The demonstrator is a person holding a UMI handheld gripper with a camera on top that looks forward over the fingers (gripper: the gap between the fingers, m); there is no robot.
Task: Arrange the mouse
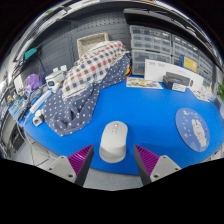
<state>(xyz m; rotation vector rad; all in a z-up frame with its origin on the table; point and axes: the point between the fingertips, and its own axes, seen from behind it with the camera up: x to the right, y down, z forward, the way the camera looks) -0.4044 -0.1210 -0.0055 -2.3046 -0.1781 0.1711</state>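
white mouse (114, 141) on blue table (150, 115), between spread gripper (114, 160) fingers, untouched

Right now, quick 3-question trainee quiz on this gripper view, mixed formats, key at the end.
1. True or false: the gripper is shut on the white mouse.
2. Multiple choice: what lies beyond the mouse on the blue table? A) a checkered cloth B) a red toolbox C) a stack of plates
3. Fill in: the round patterned pad sits to the ___ of the mouse.

Key:
1. False. The mouse rests on the table between the open fingers, with a gap at either side.
2. A, the checkered cloth.
3. Right.
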